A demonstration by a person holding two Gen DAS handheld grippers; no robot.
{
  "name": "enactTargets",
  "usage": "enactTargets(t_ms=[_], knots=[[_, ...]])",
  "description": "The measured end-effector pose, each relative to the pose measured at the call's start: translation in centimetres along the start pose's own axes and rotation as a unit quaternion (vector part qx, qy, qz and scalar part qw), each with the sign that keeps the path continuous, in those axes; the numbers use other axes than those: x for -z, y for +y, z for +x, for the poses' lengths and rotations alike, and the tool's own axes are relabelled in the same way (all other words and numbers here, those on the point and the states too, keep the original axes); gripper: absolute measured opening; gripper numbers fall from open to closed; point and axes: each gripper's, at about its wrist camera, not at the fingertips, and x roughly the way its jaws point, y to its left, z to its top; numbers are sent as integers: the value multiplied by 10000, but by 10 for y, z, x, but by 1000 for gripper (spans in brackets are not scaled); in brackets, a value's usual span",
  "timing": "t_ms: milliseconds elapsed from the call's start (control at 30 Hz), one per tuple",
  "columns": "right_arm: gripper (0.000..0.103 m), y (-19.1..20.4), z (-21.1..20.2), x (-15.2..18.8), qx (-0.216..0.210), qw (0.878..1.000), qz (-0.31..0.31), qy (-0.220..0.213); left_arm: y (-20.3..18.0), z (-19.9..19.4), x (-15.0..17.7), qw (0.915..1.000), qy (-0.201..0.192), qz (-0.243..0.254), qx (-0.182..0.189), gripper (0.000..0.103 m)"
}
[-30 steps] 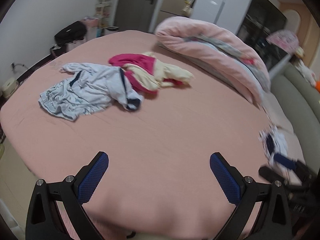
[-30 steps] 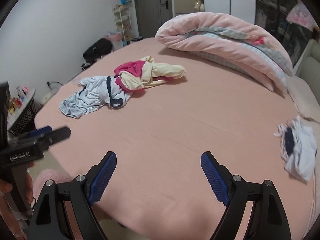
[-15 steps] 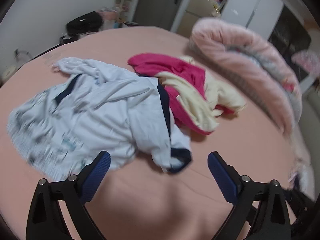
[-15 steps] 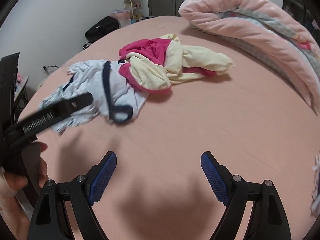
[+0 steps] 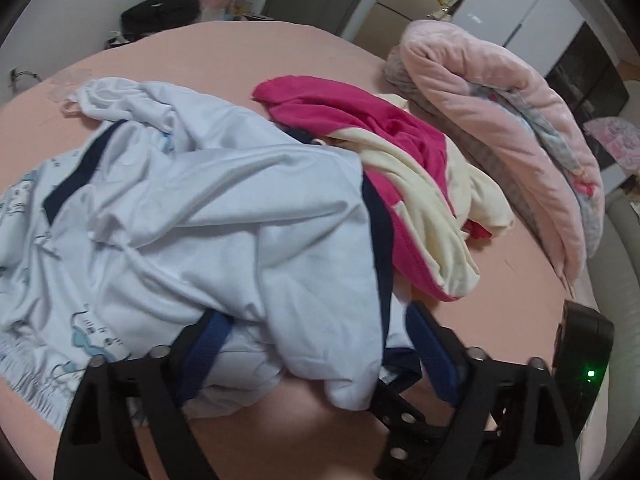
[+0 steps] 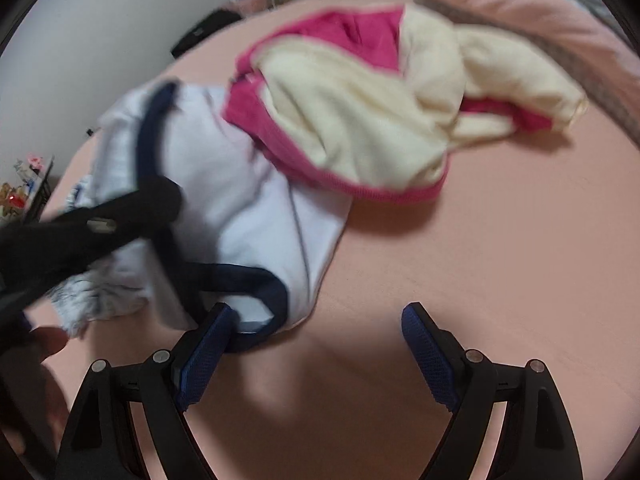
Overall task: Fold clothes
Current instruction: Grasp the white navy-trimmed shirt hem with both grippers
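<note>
A crumpled pale blue garment with navy trim (image 5: pixel 208 216) lies on the pink bed (image 5: pixel 248 52). A pink and cream garment (image 5: pixel 404 184) lies against its right side. My left gripper (image 5: pixel 316 344) is open, its jaws on either side of the pale blue garment's near edge, cloth between them. In the right wrist view the pale blue garment (image 6: pixel 240 200) is at left and the pink and cream garment (image 6: pixel 360 112) behind it. My right gripper (image 6: pixel 316 344) is open, its left finger (image 6: pixel 208 344) touching the navy trim. The left gripper (image 6: pixel 80 232) shows there as a blurred black shape.
A rolled pink quilt (image 5: pixel 512 136) lies along the bed's far right side. A grey sofa edge (image 5: pixel 616 264) is at right. A black bag (image 5: pixel 160 16), shelves and doors stand beyond the bed. Bare sheet (image 6: pixel 500 260) lies to the right of the clothes.
Both grippers have moved forward to the clothes pile. The left gripper now straddles the pale blue garment's edge. The right gripper's left finger has reached the navy trim. Both stay open.
</note>
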Motion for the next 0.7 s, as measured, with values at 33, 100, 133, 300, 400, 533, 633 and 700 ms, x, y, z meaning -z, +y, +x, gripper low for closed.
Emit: enactTargets(t_ms=[33, 100, 133, 300, 400, 533, 633, 700], knots=[[80, 1, 5, 0, 42, 10000, -7, 9, -5, 5, 3, 9997, 51, 199, -111, 102], [60, 3, 4, -1, 181, 9998, -63, -55, -15, 15, 8, 9977, 142, 580, -335, 103], [49, 3, 2, -2, 124, 9999, -58, -64, -19, 15, 9, 9964, 141, 692, -463, 102], [5, 10, -9, -6, -292, 9995, 92, -64, -11, -4, 0, 9957, -131, 615, -684, 32], [5, 26, -26, -5, -430, 9983, -106, -386, 6, -23, -6, 9991, -246, 288, -177, 19], [5, 44, -56, 2, -239, 9959, -317, -818, 6, -48, -3, 9986, -406, 269, 196, 15], [5, 41, -81, 13, -125, 9947, -276, -985, -6, -71, 12, 9966, -526, 405, 483, 14], [5, 31, -102, 29, -58, 9941, -319, -1036, -25, -78, 33, 9949, -423, 642, 657, 14]])
